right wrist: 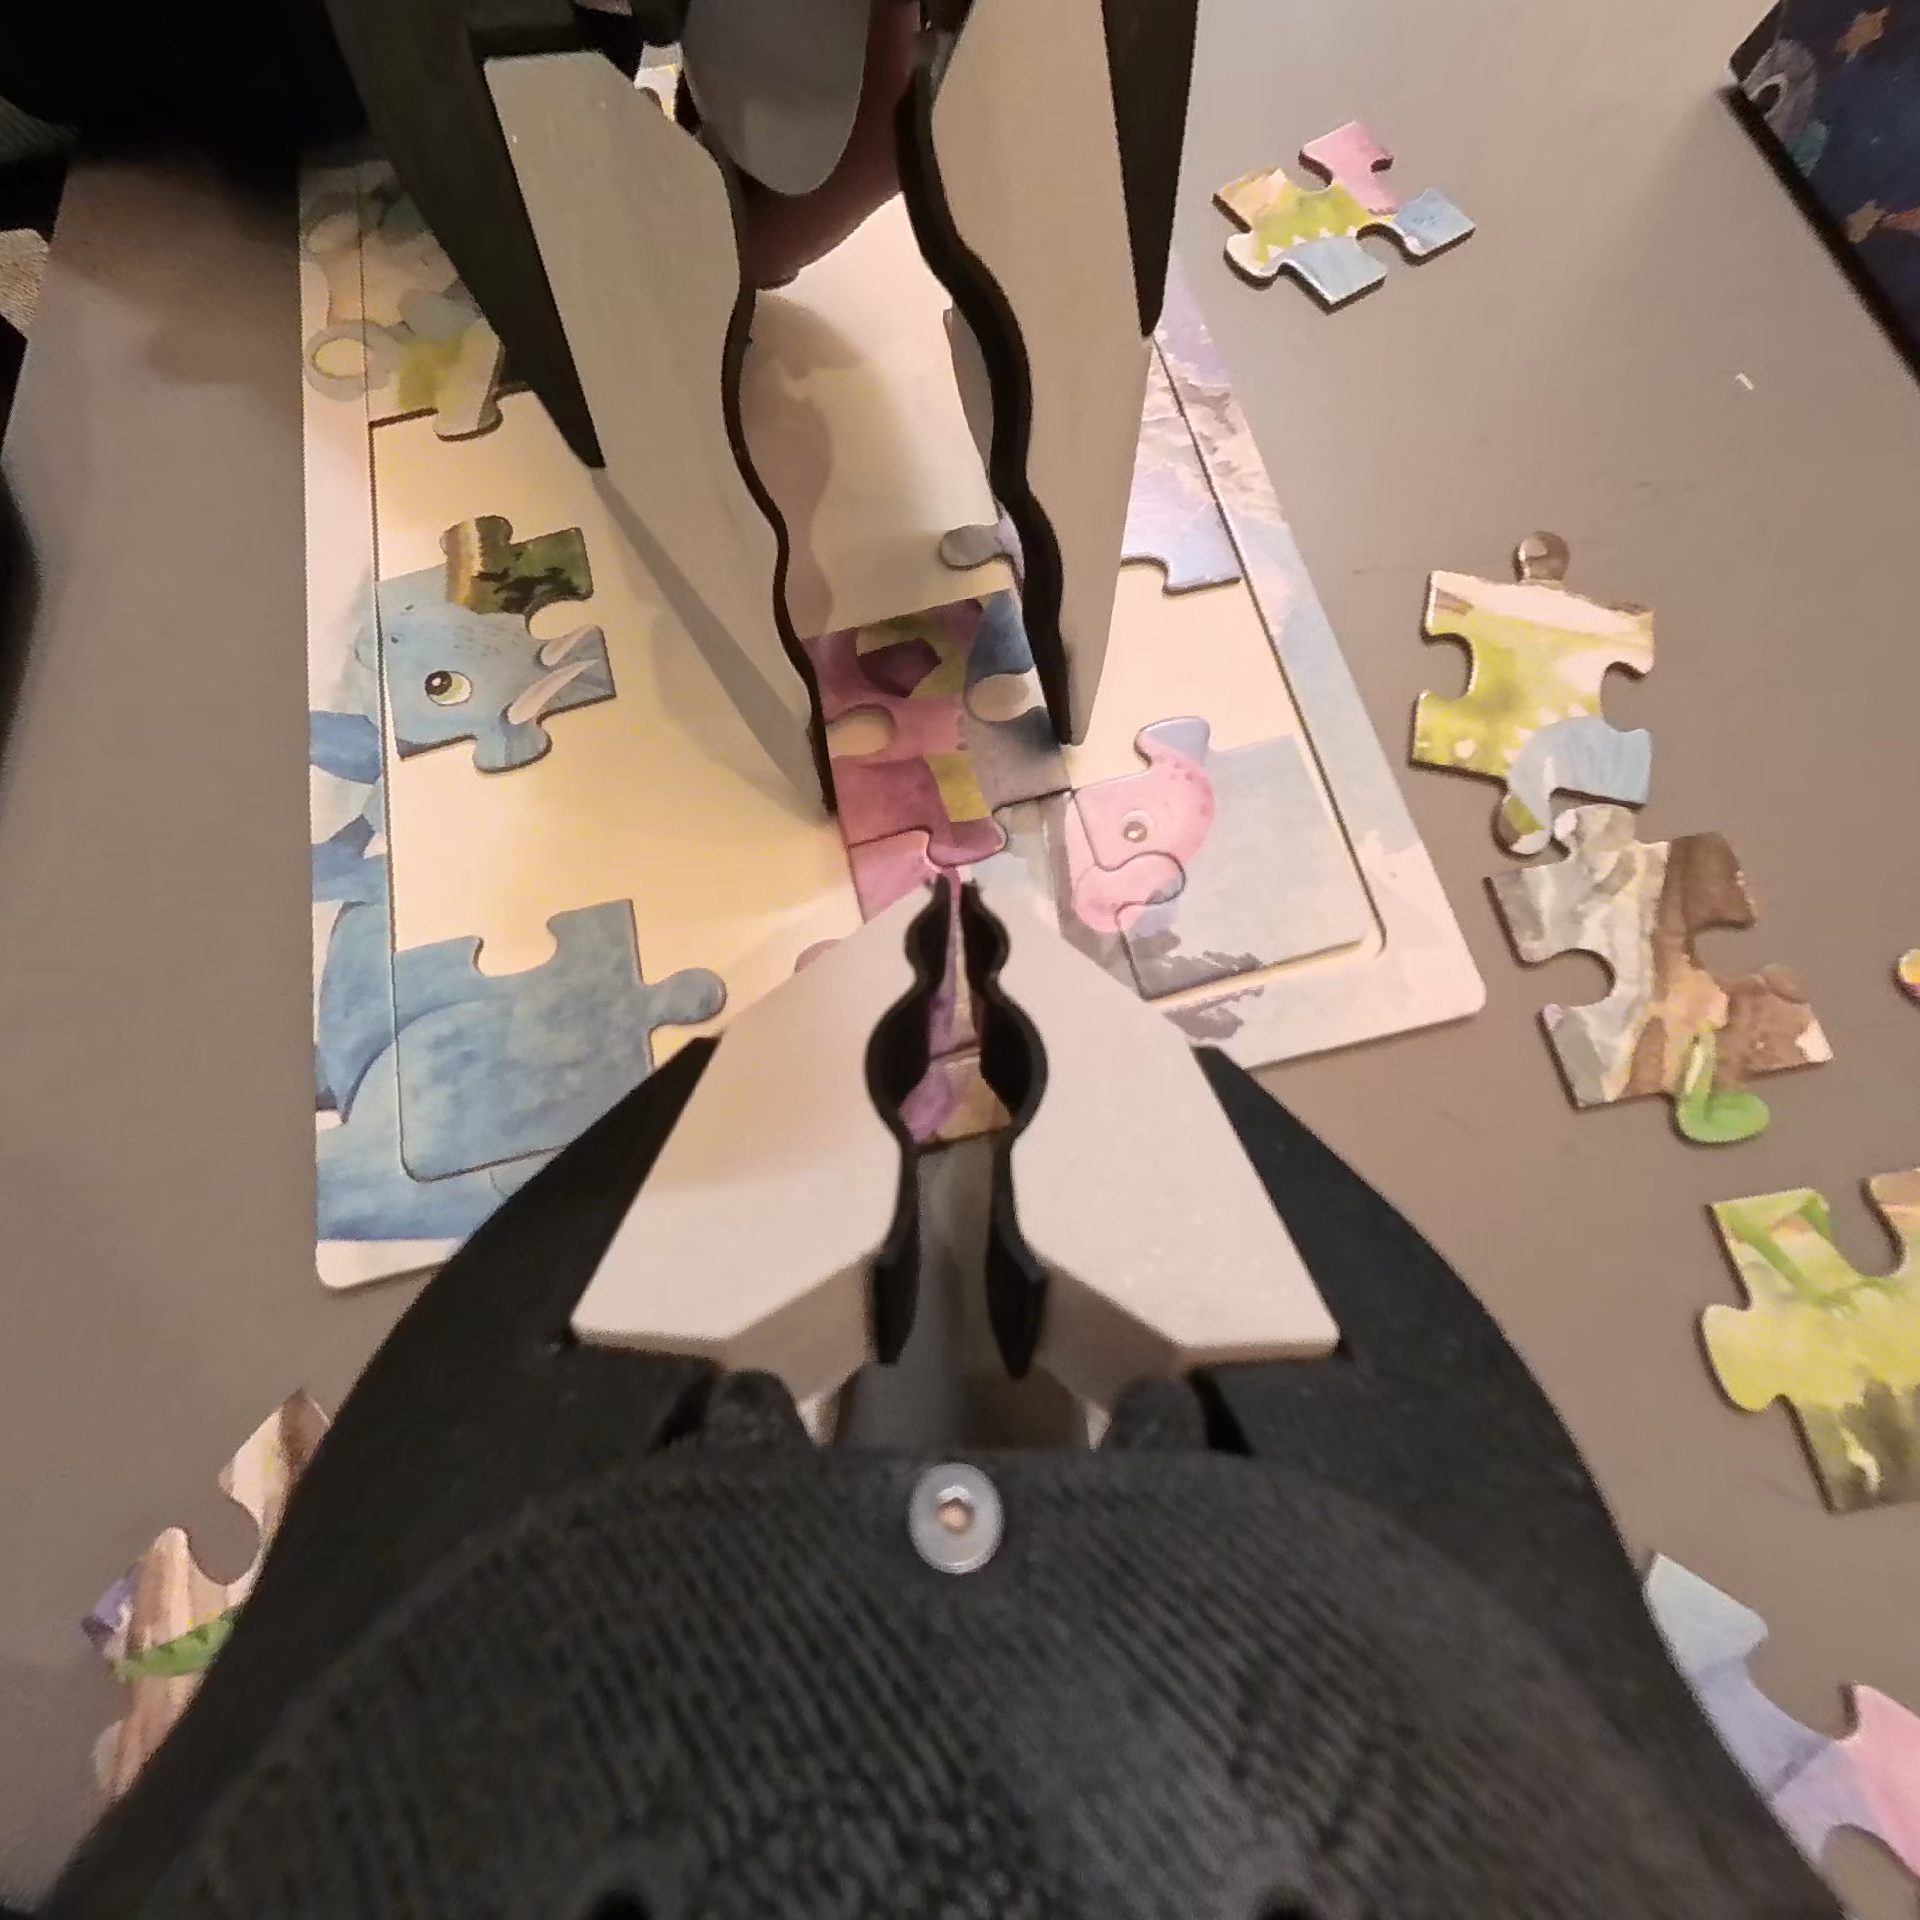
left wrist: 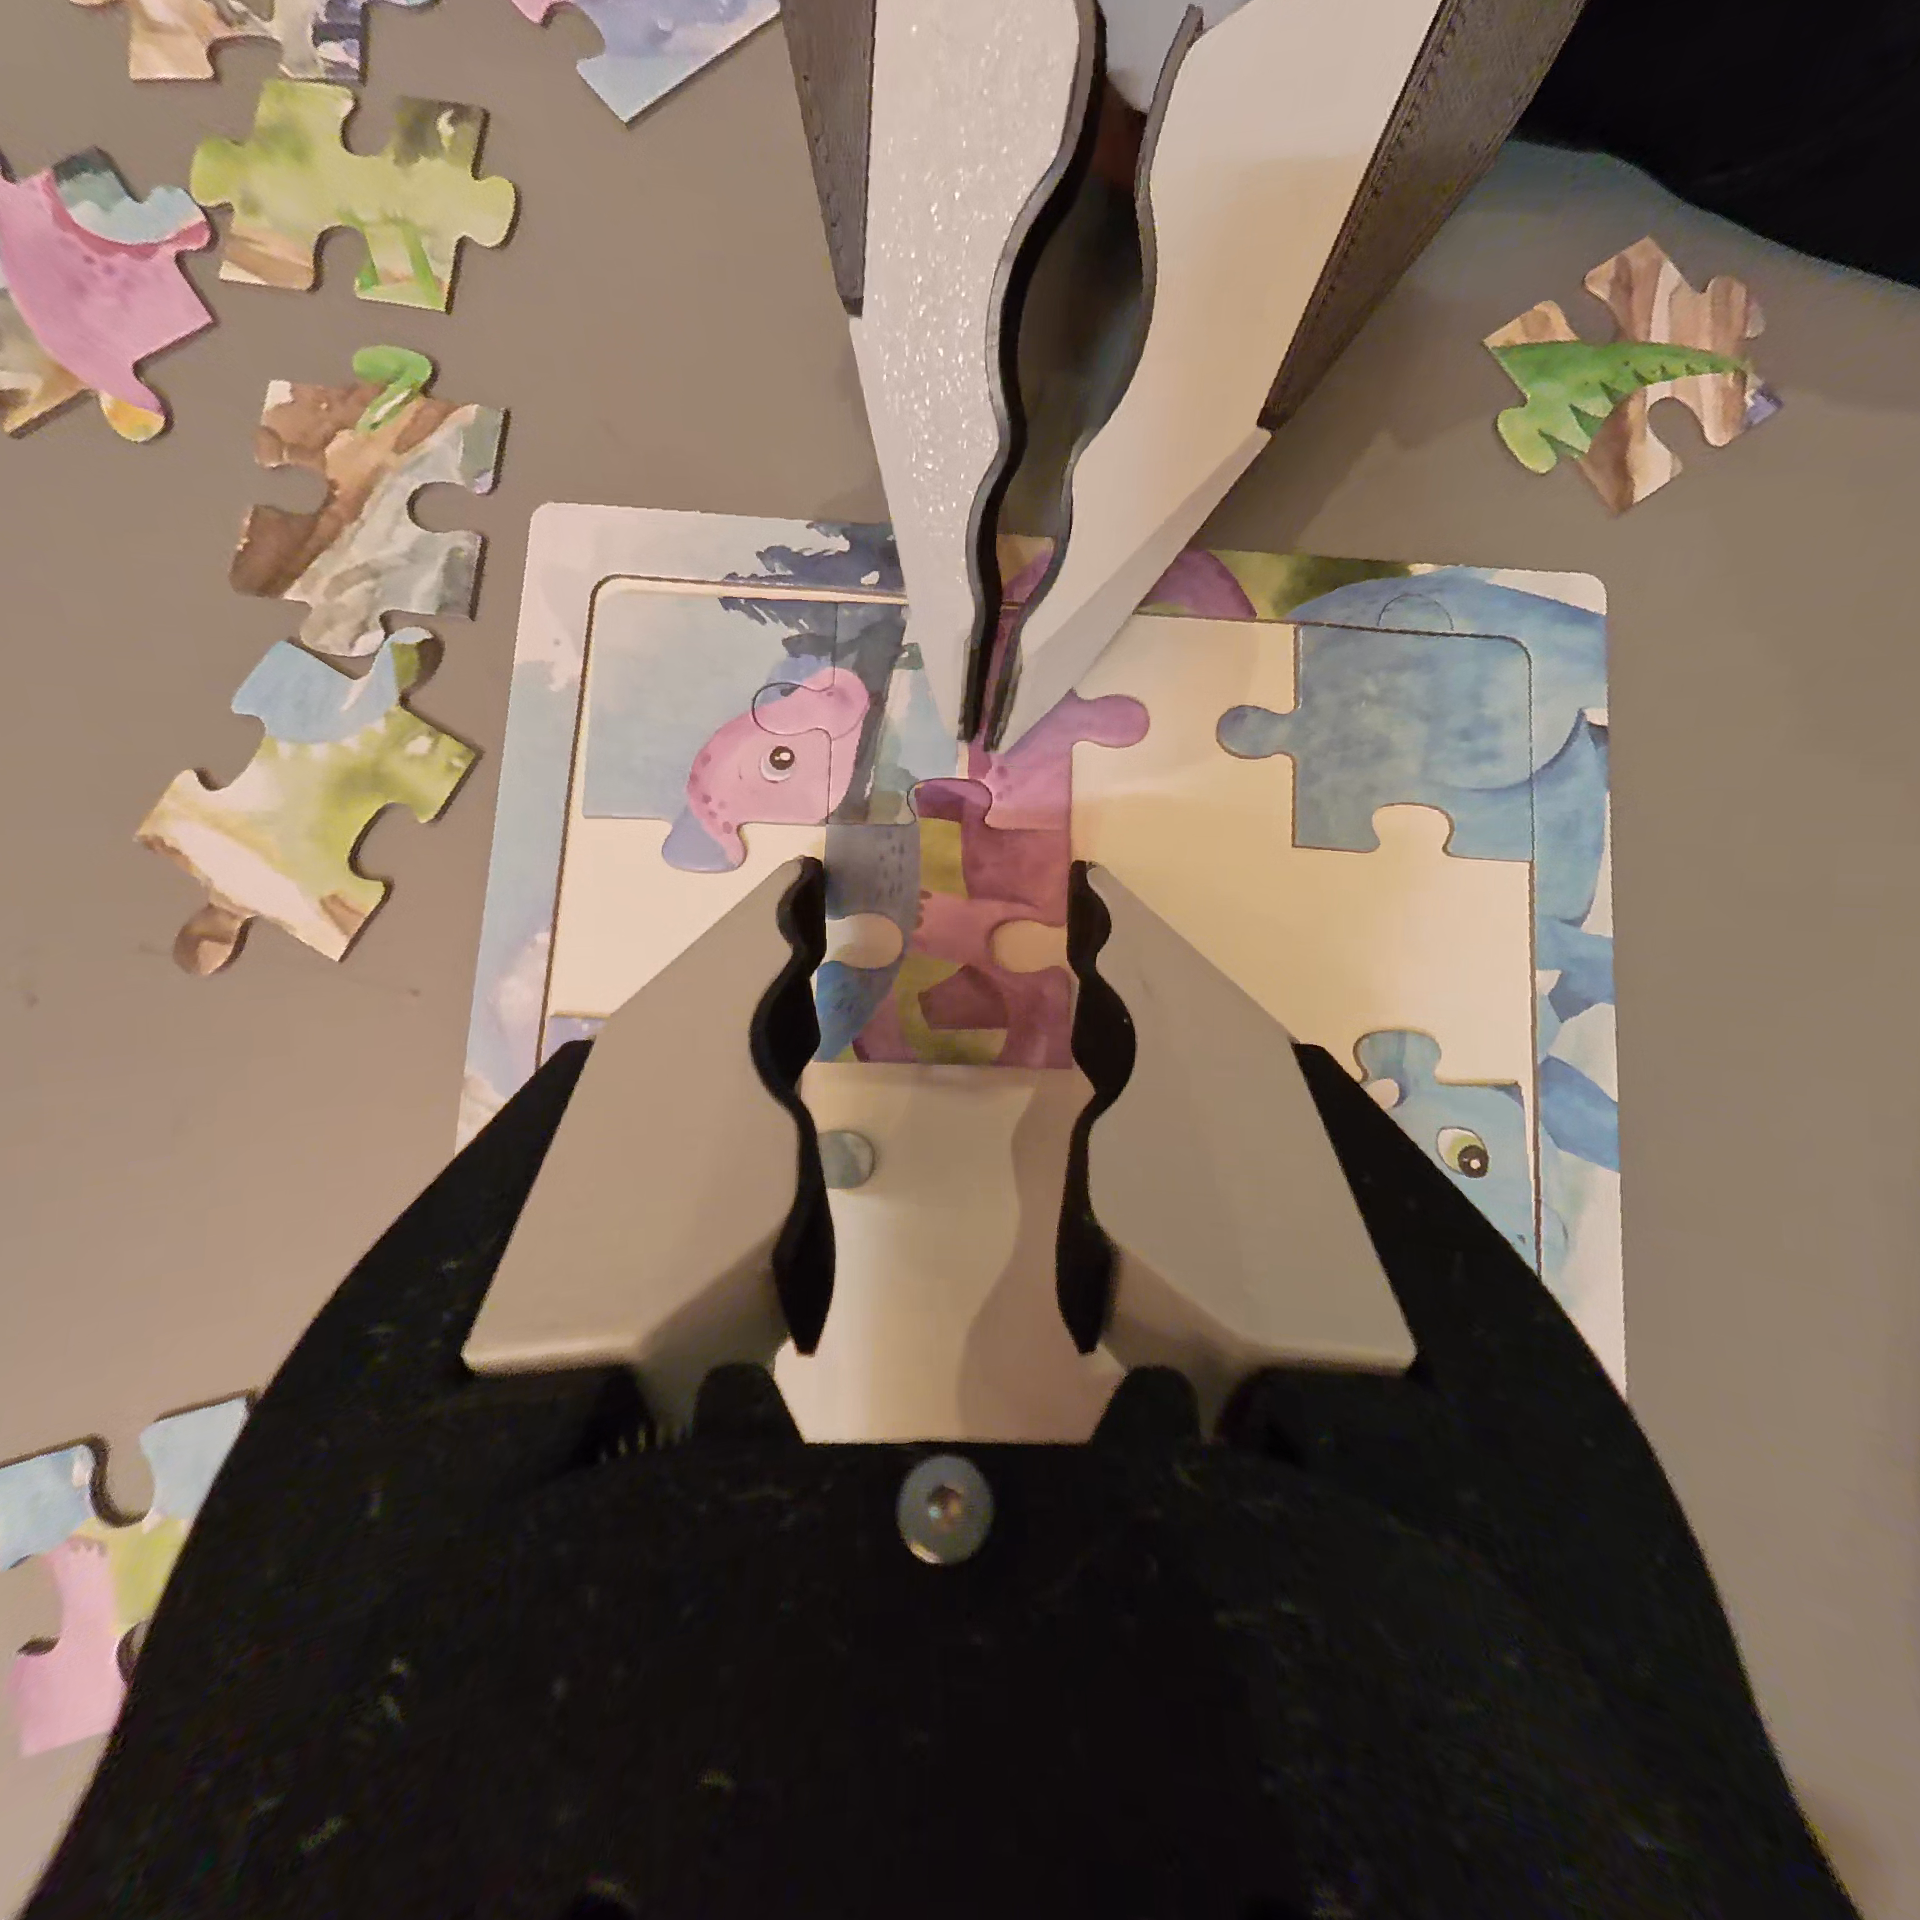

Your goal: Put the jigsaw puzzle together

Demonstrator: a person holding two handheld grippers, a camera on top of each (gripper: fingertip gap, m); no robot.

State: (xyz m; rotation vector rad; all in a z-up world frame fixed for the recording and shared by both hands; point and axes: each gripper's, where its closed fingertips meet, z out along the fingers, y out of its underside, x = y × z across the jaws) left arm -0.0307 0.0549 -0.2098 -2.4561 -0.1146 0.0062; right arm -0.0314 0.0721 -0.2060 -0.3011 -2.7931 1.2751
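Cardboard puzzle tray (left wrist: 1558,1195), knobbed loose pieces (left wrist: 353,197)

The left claw (left wrist: 945,868) is held wide open and angled down, while the right claw (right wrist: 958,883) is pinched nearly closed, tips pointed down, facing it.

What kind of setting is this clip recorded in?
Probably an indoor tabletop workspace set up for puzzle play, dimly lit. A plain grey table holds a puzzle tray with a few dinosaur pieces in place, and loose puzzle pieces lie scattered around it. Nothing of the wider room shows.
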